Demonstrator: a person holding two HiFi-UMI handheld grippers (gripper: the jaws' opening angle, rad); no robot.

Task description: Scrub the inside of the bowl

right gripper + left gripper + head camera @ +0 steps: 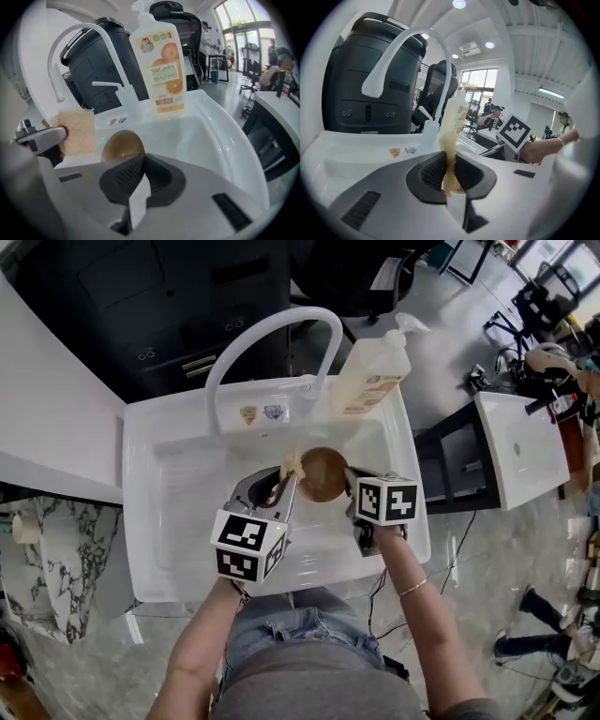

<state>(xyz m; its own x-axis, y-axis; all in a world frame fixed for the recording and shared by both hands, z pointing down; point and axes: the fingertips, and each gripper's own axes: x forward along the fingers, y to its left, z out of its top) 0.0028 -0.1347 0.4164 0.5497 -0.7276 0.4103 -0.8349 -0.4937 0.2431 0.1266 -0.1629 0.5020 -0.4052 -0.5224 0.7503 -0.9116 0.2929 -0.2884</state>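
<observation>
A brown bowl [323, 474] is tipped on its side in the white sink [178, 512], its inside facing my left gripper. My right gripper [351, 486] is shut on the bowl's right rim. In the right gripper view the bowl [123, 144] shows just beyond that gripper [140, 171]. My left gripper [286, 482] is shut on a tan sponge [292, 465] and holds it at the bowl's left edge. In the left gripper view the sponge [450, 154] stands upright between the shut jaws of the gripper [450, 171]. The sponge [77, 131] is also in the right gripper view.
A white arched faucet [272, 334] rises behind the sink. A dish-soap bottle [370, 381] with an orange label stands at the sink's back right corner. A white counter [56, 418] lies to the left. Another white table [520, 446] stands to the right.
</observation>
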